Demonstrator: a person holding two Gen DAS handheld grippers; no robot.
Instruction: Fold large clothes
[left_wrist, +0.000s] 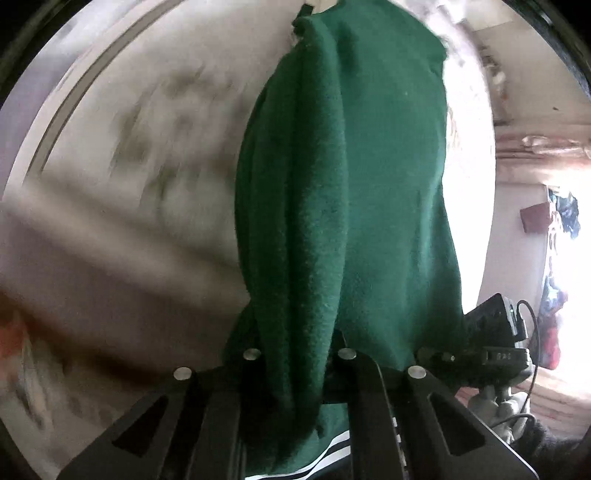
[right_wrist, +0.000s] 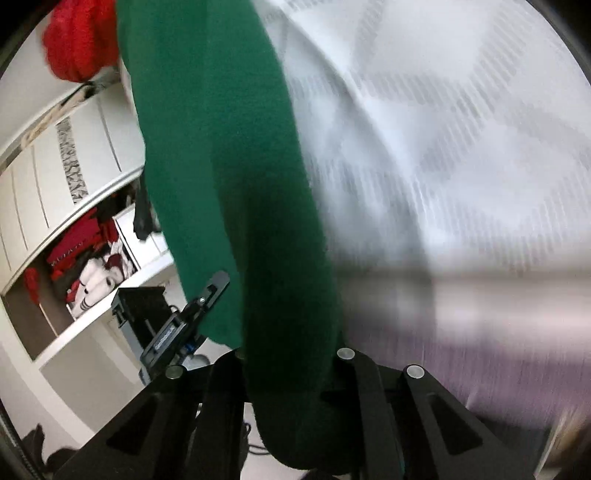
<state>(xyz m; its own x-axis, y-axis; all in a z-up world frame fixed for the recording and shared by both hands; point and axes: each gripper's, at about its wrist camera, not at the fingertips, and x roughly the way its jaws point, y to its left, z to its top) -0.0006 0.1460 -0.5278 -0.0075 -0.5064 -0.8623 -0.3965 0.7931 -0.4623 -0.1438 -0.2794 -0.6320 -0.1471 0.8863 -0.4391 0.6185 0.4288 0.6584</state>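
Dark green fleece garment (left_wrist: 343, 206), hanging bunched

A pale bedcover (right_wrist: 461, 129) with a faint grey geometric print filled the right wrist view's right side, smeared by motion blur. To its left stood white furniture: a cabinet (right_wrist: 44, 177) with panelled fronts and a dark patterned strip, and below it an open shelf (right_wrist: 74, 266) stuffed with red and white items. Something red and fluffy (right_wrist: 77, 40) sat at the top left. In the left wrist view the same light bedding (left_wrist: 122, 177) was blurred, with a long pale rail (left_wrist: 85, 92) curving beyond it. Strong white light (left_wrist: 469, 206) flooded in from the right, washing out that side, where hanging coloured clothes (left_wrist: 565, 218) showed dimly against a pale wall.
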